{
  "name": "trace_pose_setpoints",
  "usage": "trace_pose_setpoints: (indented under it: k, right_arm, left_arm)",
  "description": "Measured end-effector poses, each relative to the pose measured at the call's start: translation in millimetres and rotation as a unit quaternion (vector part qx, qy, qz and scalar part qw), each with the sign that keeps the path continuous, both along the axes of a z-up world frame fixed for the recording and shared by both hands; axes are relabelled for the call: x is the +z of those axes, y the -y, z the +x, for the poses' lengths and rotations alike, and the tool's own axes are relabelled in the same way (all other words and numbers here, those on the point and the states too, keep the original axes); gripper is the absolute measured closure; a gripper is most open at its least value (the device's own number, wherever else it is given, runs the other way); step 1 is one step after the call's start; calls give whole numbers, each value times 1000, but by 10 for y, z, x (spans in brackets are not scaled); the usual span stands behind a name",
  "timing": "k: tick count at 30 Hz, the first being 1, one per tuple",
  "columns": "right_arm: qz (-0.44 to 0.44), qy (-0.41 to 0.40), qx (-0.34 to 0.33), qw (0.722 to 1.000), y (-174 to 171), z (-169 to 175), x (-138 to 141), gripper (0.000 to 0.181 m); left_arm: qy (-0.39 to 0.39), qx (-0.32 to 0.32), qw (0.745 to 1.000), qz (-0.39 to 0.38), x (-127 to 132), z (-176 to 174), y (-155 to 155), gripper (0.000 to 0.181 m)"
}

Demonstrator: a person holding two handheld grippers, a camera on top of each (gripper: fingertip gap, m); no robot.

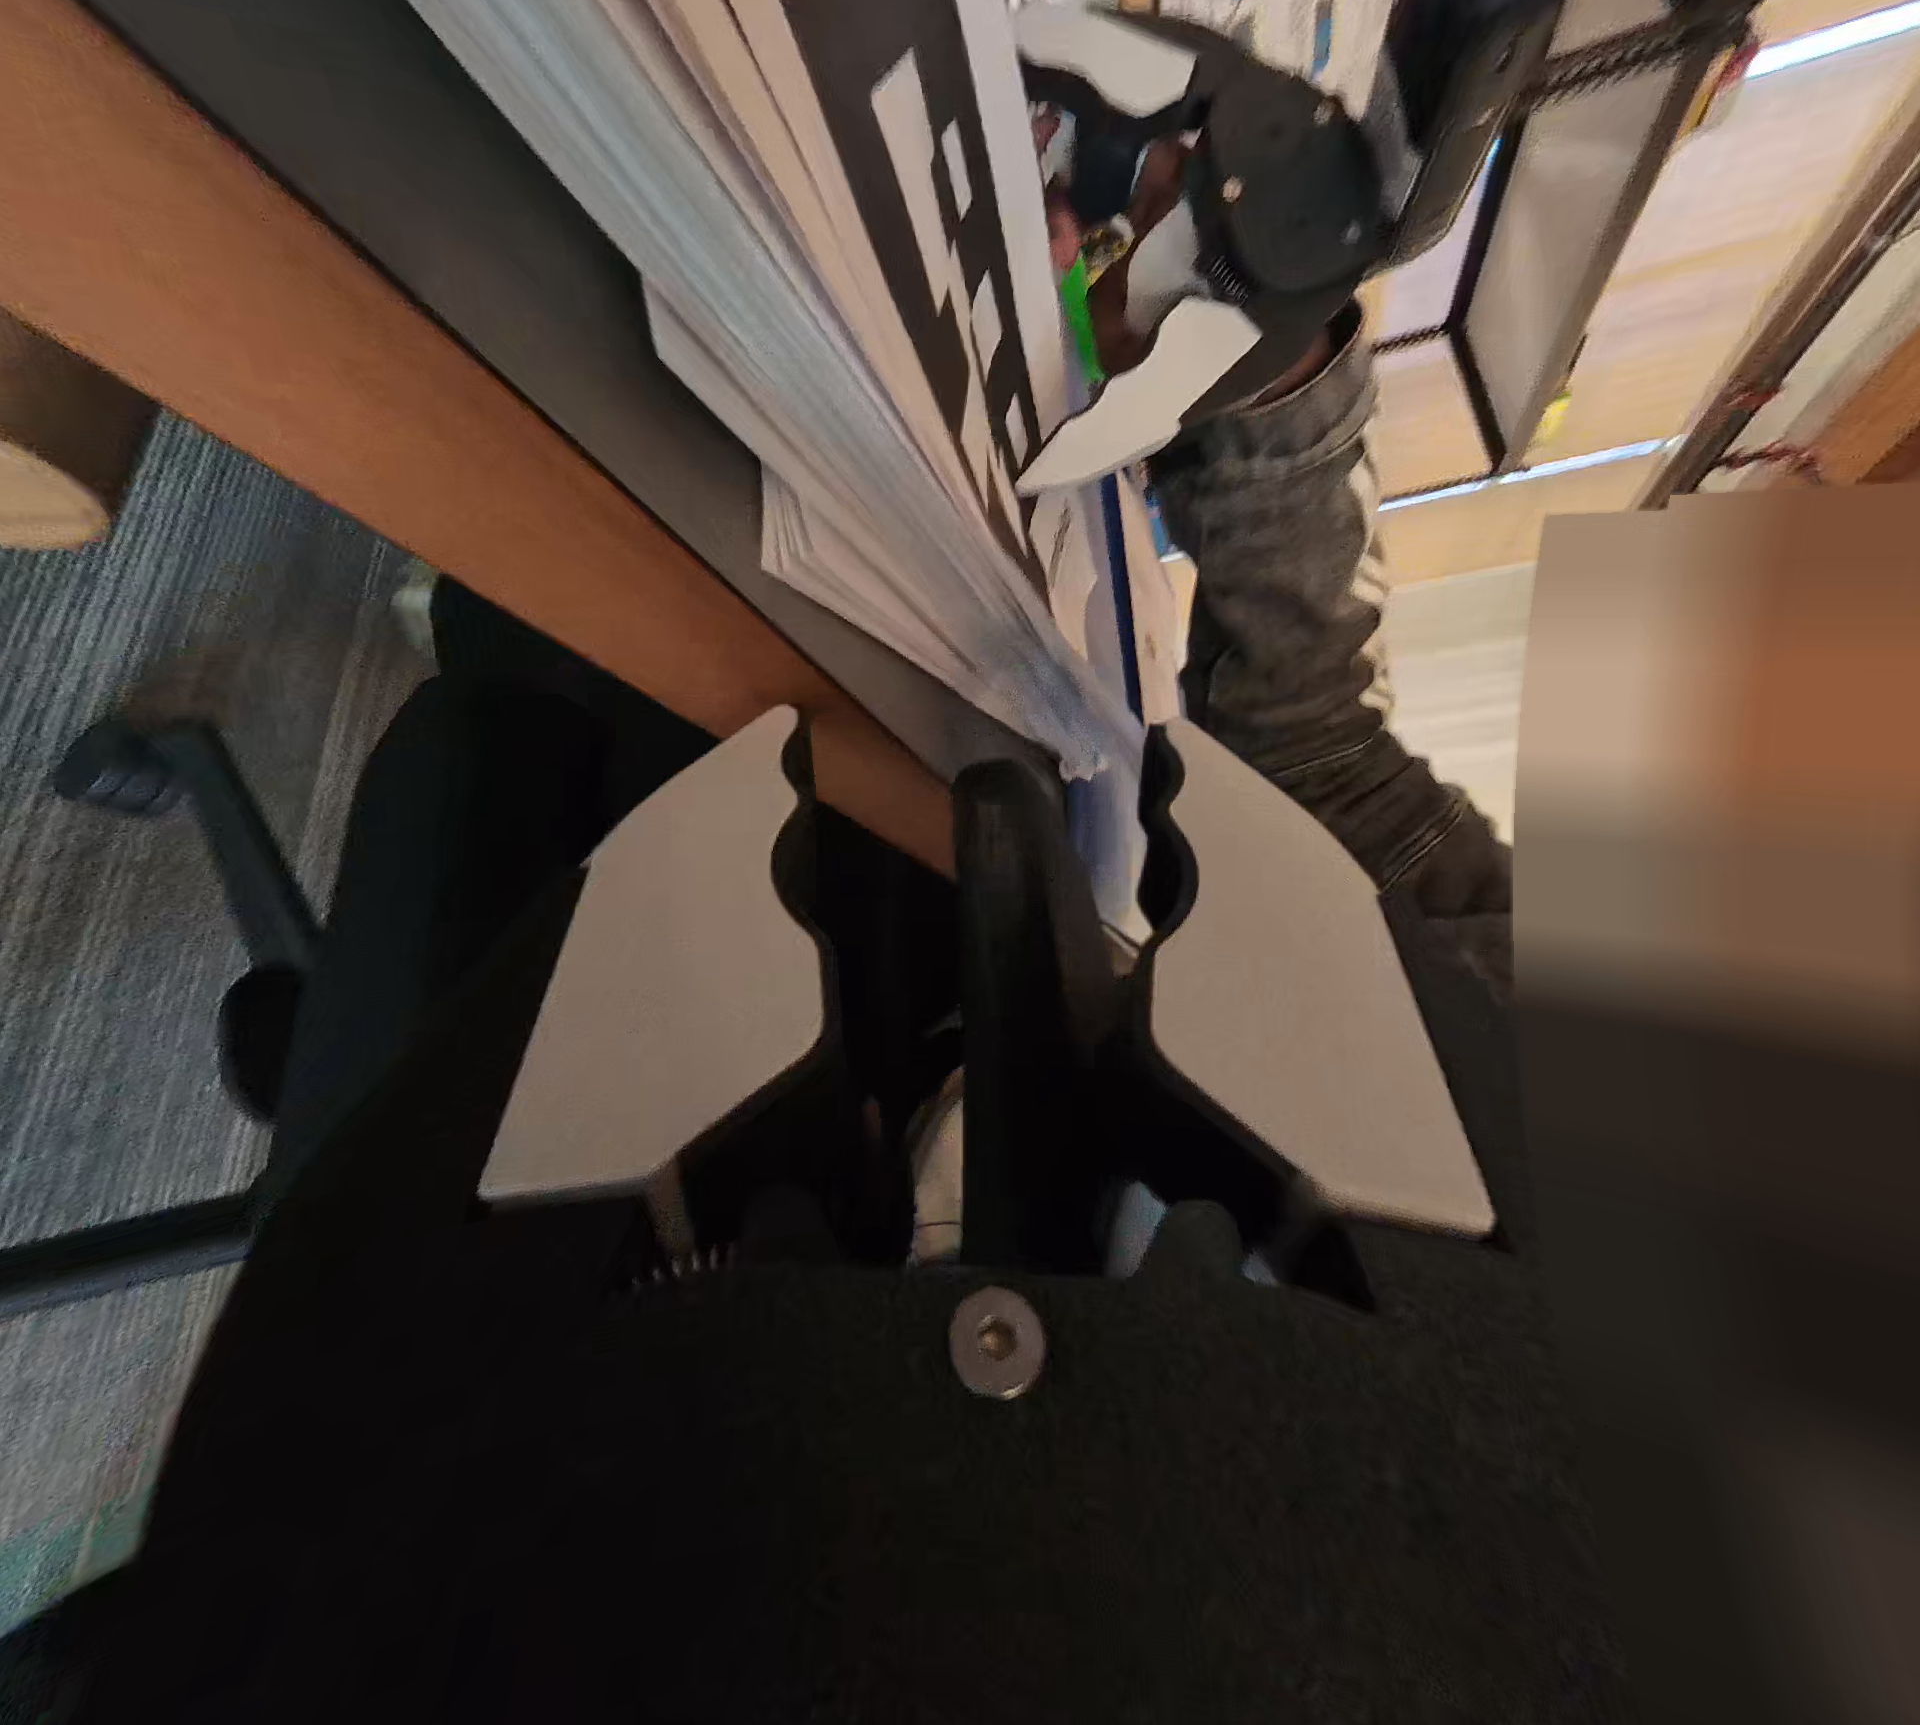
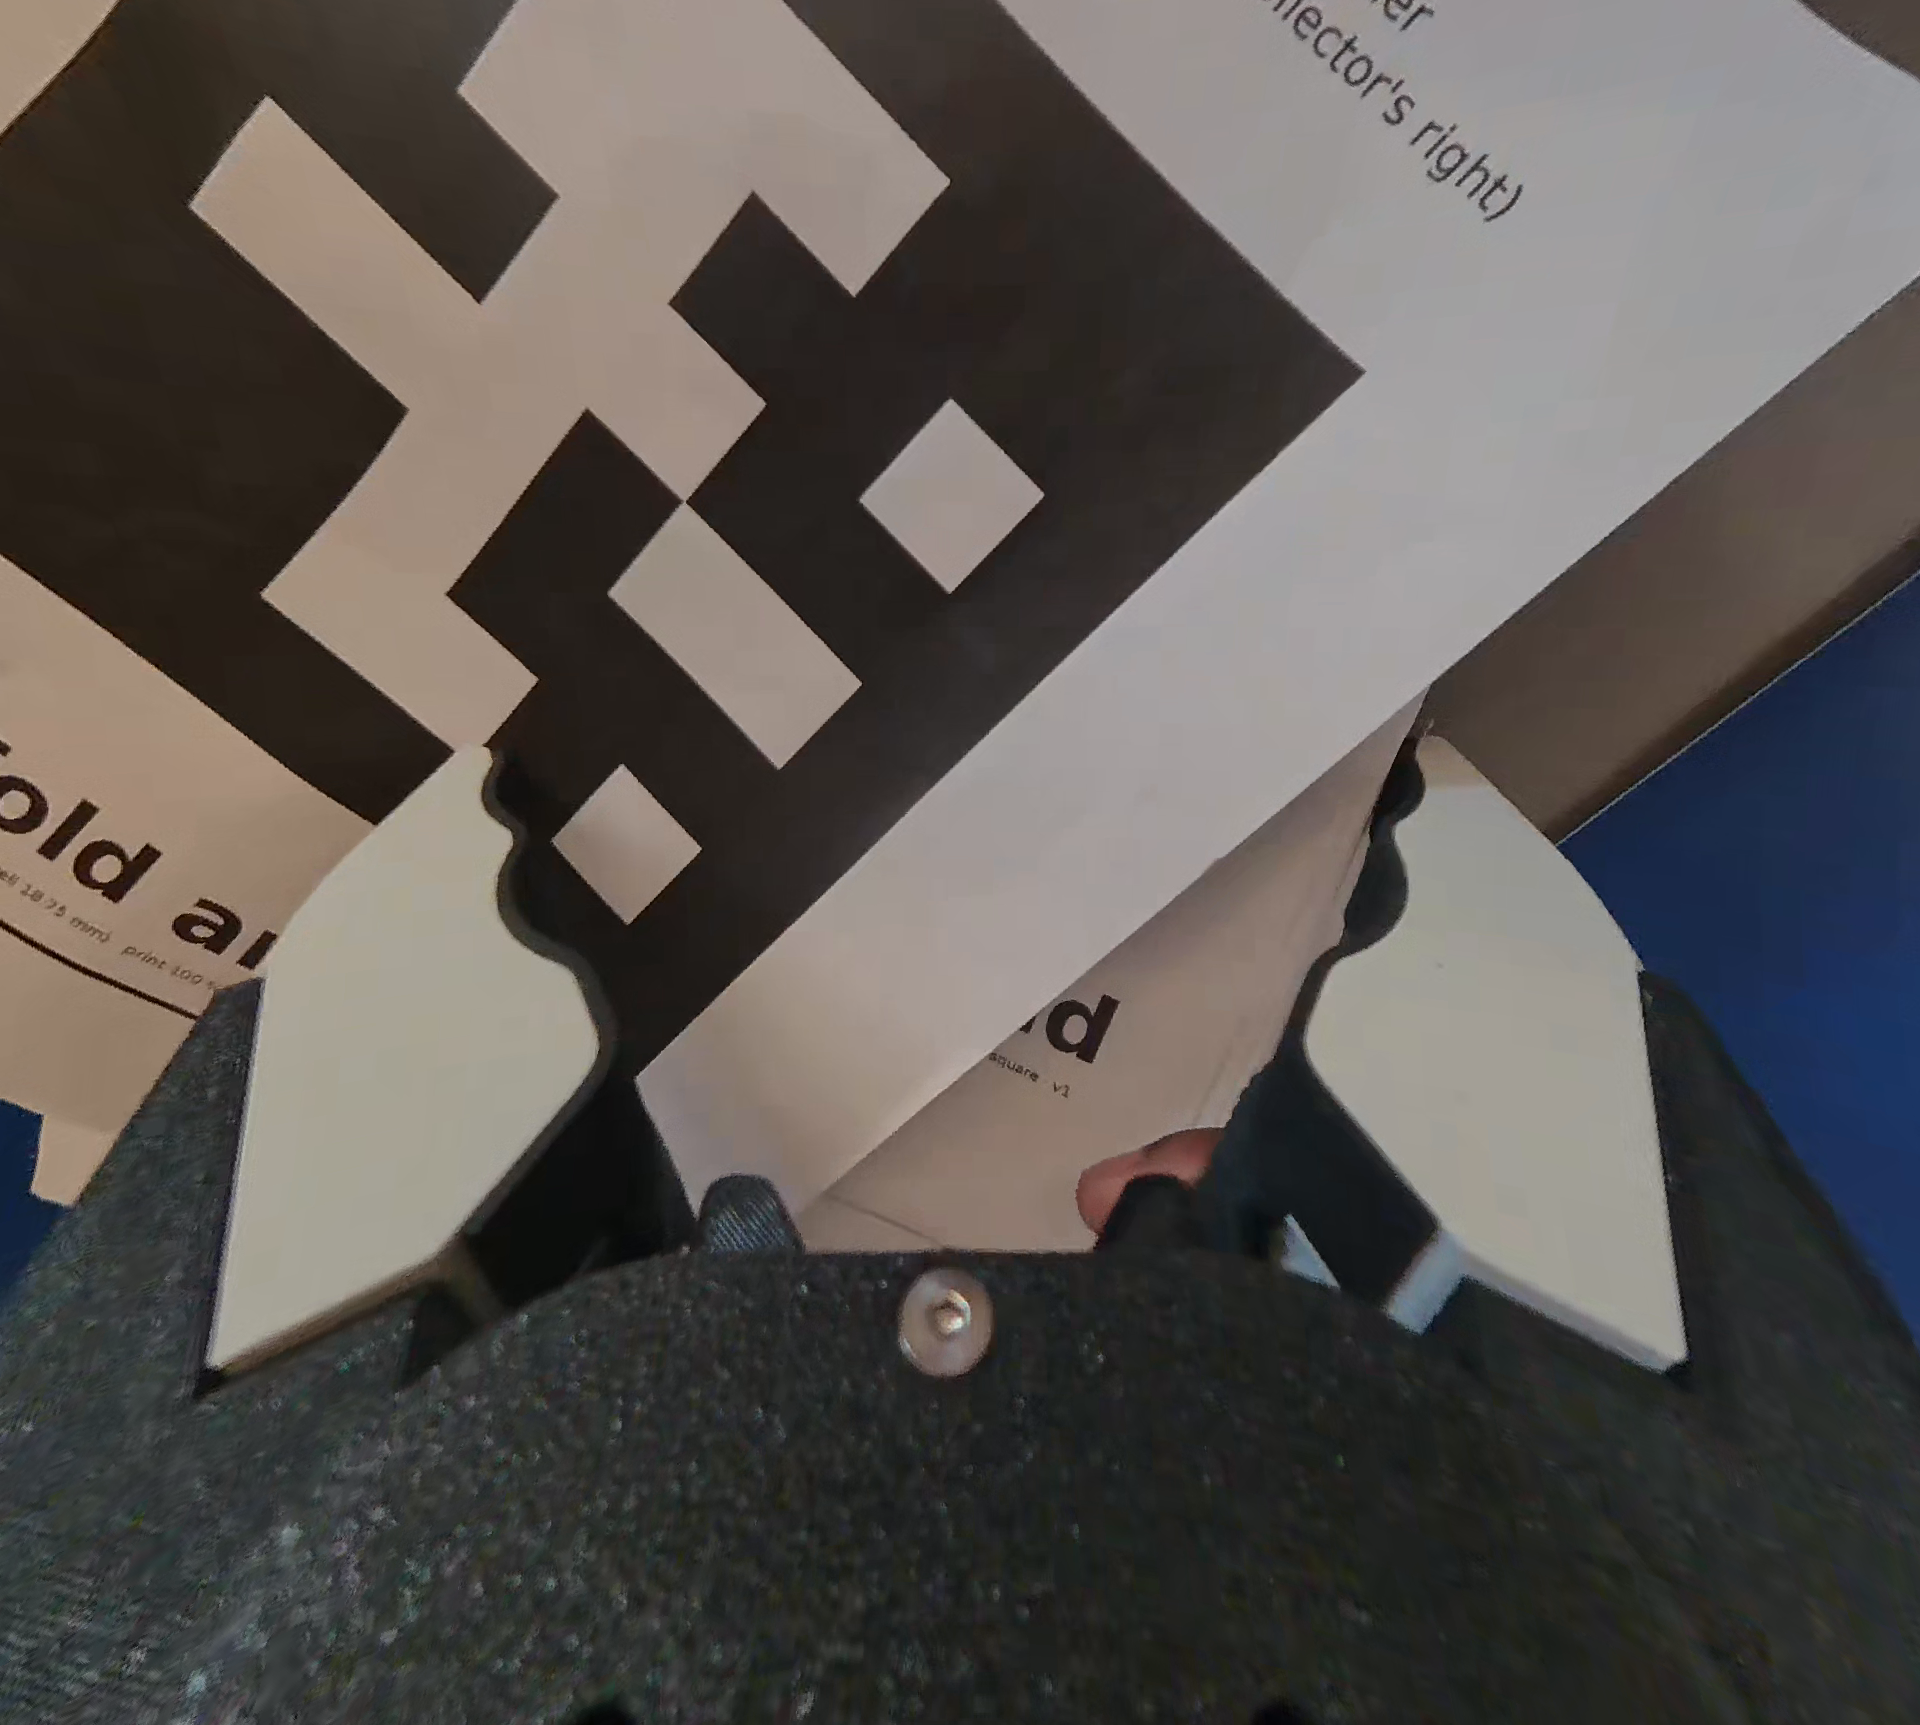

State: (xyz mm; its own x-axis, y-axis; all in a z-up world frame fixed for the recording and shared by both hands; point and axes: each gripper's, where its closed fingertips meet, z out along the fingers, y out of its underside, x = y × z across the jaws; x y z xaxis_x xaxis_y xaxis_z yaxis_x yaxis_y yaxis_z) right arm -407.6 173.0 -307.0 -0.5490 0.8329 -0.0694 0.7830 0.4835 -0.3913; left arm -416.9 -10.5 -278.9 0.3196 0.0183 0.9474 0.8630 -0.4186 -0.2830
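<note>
At the table edge (image 1: 343, 387), the left gripper (image 1: 971, 834) is sitting with fingers spread, the near corner of a paper stack (image 1: 665, 241) lying between the tips; no pinch showing. The stack's long axis is running from that corner up and away to the far left. The top sheet (image 1: 935, 221), bearing a black-and-white square marker, is lying under the right gripper (image 2: 951, 761), whose fingers are spread wide with the sheet's edge running diagonally between them, its right fingertip (image 2: 1455, 802) beside the edge.
</note>
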Motion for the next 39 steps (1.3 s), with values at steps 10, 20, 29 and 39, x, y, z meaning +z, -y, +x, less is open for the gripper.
trace_pose_setpoints:
  k: [10,20,29,39]
  right_arm:
    - [-2,-3,-8,1000,-1,-5,-10,34]
    - [14,32,-130,991,232,35,-27,34]
    - [-88,32,-147,985,793,401,152,46]
    - [-244,-34,-139,959,858,421,288,73]
  left_arm:
    - [-103,97,990,-27,207,-297,69,86]
    - [-46,101,994,-10,280,-203,252,66]
    - [168,53,983,54,194,-10,-45,60]
    - [152,48,987,27,105,461,-109,108]
